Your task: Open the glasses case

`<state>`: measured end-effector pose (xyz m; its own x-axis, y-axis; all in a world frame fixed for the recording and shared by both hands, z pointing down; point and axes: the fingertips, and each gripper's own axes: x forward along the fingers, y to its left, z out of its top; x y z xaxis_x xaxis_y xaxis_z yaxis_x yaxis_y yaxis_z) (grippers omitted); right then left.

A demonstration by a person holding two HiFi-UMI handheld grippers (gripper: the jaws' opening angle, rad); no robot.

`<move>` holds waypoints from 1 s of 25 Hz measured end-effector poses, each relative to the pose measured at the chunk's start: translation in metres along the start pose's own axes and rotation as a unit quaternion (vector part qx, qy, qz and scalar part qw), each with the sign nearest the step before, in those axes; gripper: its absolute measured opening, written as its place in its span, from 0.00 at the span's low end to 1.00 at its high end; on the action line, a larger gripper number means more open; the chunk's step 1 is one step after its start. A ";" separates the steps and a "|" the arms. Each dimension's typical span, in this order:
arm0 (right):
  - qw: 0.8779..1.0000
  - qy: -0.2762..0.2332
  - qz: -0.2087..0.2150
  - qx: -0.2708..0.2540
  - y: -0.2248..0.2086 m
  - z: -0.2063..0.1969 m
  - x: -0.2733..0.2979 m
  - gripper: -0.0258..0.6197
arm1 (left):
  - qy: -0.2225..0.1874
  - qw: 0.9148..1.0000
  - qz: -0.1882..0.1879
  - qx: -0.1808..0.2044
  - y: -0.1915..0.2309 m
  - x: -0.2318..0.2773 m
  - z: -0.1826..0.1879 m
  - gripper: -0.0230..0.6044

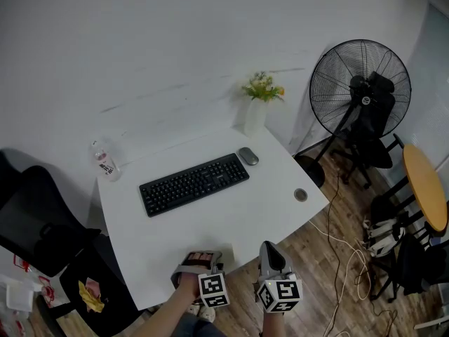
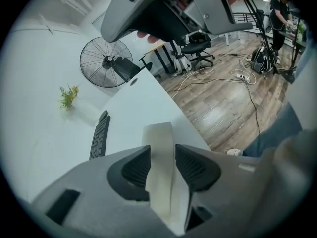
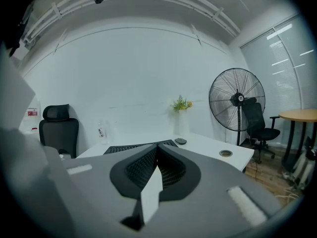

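Head view: no glasses case in sight

Left claw (image 2: 162,165) hangs released, right claw (image 3: 156,165) clenched on nothing, both at the table's (image 1: 280,209) near edge, short of the keyboard (image 1: 194,182). Opening hasn't begun, I'd say; first the case must be found

The round table (image 1: 426,188) is cut off by the right edge; print on the bottle (image 1: 105,161) is rendered too small to read.

On the table (image 1: 270,213), a mouse (image 1: 248,156) lies right of the keyboard (image 1: 194,183) (vase (image 1: 255,116) behind).
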<state>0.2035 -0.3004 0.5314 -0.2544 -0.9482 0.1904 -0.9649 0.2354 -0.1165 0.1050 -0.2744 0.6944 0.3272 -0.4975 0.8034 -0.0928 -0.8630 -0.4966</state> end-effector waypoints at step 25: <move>1.000 0.009 -0.001 -0.002 0.001 -0.004 0.010 0.06 | -0.025 0.998 0.057 -0.025 0.064 -0.004 -0.004 0.07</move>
<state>0.1996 -0.3089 0.5372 -0.2538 -0.9446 0.2078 -0.9655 0.2346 -0.1130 0.0938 -0.3276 0.6610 0.3574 -0.5885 0.7252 -0.1785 -0.8053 -0.5654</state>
